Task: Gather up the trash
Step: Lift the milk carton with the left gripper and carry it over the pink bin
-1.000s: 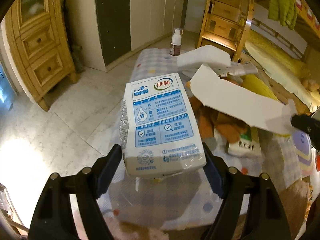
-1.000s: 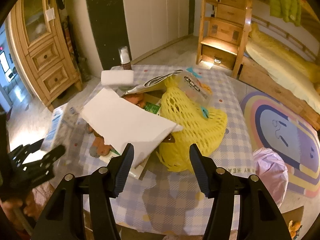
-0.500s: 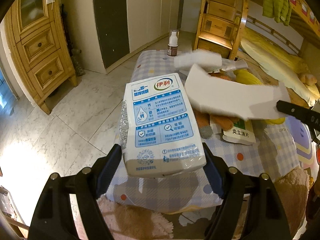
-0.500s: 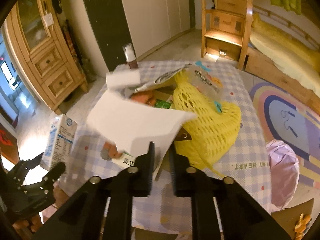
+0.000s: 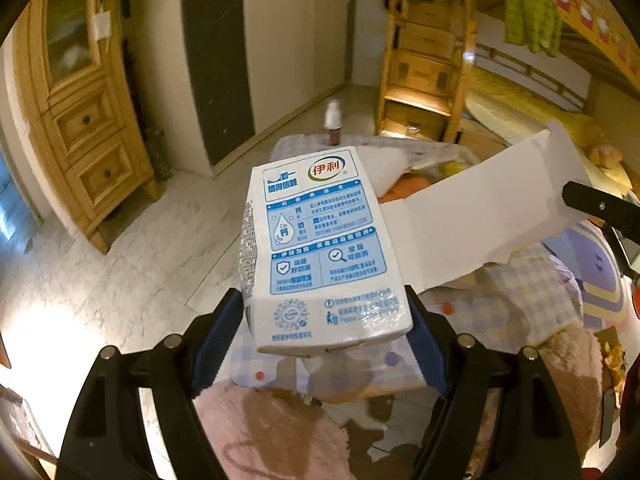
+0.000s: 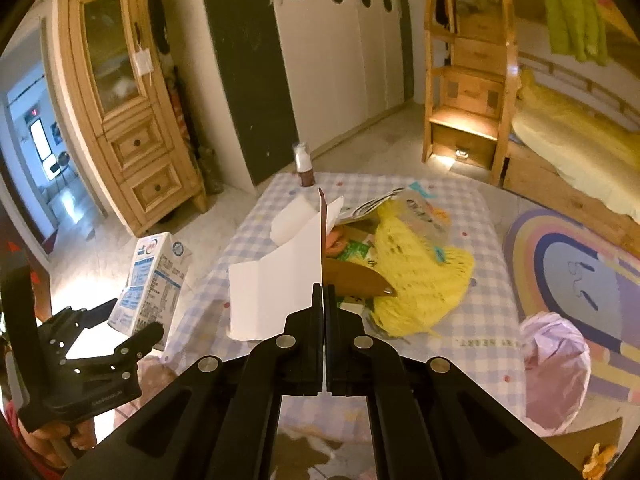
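My left gripper [image 5: 324, 320] is shut on a white and blue milk carton [image 5: 320, 252] and holds it in the air off the table's left side; the carton also shows in the right wrist view [image 6: 154, 280]. My right gripper [image 6: 323, 292] is shut on a flat white cardboard sheet [image 6: 280, 280], lifted edge-on above the table; the sheet shows in the left wrist view [image 5: 492, 208]. More trash lies on the checked table [image 6: 460, 332]: a yellow foam net [image 6: 416, 280], wrappers and a white foam block [image 6: 290, 220].
A small bottle [image 6: 304, 164] stands at the table's far edge. A pink bag [image 6: 556, 364] sits on the floor at the right by a rainbow rug [image 6: 580, 264]. A wooden cabinet [image 6: 128, 120] stands left, a bunk bed stair [image 6: 468, 92] right. A pink fluffy rug [image 5: 272, 436] lies below.
My right gripper closed on the white cardboard sheet and lifted it off the pile, turning it edge-on. My left gripper kept hold of the carton and drew back from the table.
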The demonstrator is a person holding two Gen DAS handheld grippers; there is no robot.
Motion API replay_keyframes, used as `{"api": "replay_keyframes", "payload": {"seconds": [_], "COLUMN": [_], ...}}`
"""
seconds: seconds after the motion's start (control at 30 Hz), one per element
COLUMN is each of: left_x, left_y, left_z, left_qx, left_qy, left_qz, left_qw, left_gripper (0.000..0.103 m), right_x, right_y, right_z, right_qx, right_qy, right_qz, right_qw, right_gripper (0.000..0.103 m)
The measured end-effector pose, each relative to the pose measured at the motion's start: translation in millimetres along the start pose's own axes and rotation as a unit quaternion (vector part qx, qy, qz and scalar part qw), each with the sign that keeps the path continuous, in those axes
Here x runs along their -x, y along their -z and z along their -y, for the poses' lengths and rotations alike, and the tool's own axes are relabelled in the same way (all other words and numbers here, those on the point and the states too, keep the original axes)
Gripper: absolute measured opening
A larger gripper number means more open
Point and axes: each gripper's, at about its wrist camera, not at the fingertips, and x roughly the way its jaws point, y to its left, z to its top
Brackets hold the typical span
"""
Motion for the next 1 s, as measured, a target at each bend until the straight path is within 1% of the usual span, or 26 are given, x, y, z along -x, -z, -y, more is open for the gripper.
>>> {"api": "replay_keyframes", "payload": {"seconds": [0.13, 0.27, 0.4, 0.43, 0.47, 0.57, 0.63, 0.7, 0.8, 0.87, 0.9, 1.0], "left_x": [13.7, 17.1, 12.3, 8.4, 4.9, -6.9, -17.0, -24.1, -40.3, -51.5, -56.0, -70.9], "left_y": [-1.1, -5.3, -12.7, -15.7, -16.9, -23.3, -26.2, -26.0, -29.7, -31.2, -31.9, -32.0], "left_z": [31.2, 77.5, 126.7, 144.2, 154.0, 194.1, 223.0, 243.8, 279.2, 300.1, 307.9, 339.1], "left_qx": [-0.032, -0.077, -0.119, -0.135, -0.144, -0.18, -0.204, -0.22, -0.244, -0.257, -0.263, -0.284], "left_qy": [0.024, 0.054, 0.089, 0.101, 0.107, 0.136, 0.153, 0.166, 0.183, 0.195, 0.201, 0.216], "left_qz": [0.017, 0.036, 0.046, 0.047, 0.046, 0.044, 0.04, 0.039, 0.03, 0.024, 0.021, 0.012], "left_qw": [0.9991, 0.9949, 0.9879, 0.9846, 0.9827, 0.9731, 0.9661, 0.9605, 0.9519, 0.9462, 0.9434, 0.9343], "left_gripper": [0.076, 0.076, 0.076, 0.076, 0.076, 0.076, 0.077, 0.077, 0.077, 0.077, 0.077, 0.077], "right_x": [29.0, 56.7, 81.3, 85.7, 92.3, 108.4, 114.0, 116.3, 111.4, 106.2, 101.0, 85.5], "right_y": [11.6, 26.7, 40.2, 42.3, 45.8, 56.3, 62.9, 70.9, 87.5, 95.8, 101.3, 113.1], "right_z": [21.1, 52.0, 90.8, 98.4, 110.2, 142.9, 163.0, 183.7, 221.7, 238.4, 251.2, 278.0], "right_qx": [-0.016, -0.04, -0.075, -0.083, -0.094, -0.124, -0.14, -0.155, -0.183, -0.193, -0.199, -0.205], "right_qy": [0.022, 0.058, 0.096, 0.103, 0.115, 0.152, 0.178, 0.209, 0.253, 0.274, 0.292, 0.331], "right_qz": [0.02, 0.039, 0.056, 0.059, 0.063, 0.073, 0.072, 0.067, 0.05, 0.04, 0.031, 0.005], "right_qw": [0.999, 0.997, 0.991, 0.989, 0.987, 0.978, 0.971, 0.963, 0.949, 0.941, 0.935, 0.921], "right_gripper": [0.0, 0.0, 0.0, 0.0, 0.0, 0.0, 0.0, 0.0, 0.0, 0.0, 0.0, 0.0]}}
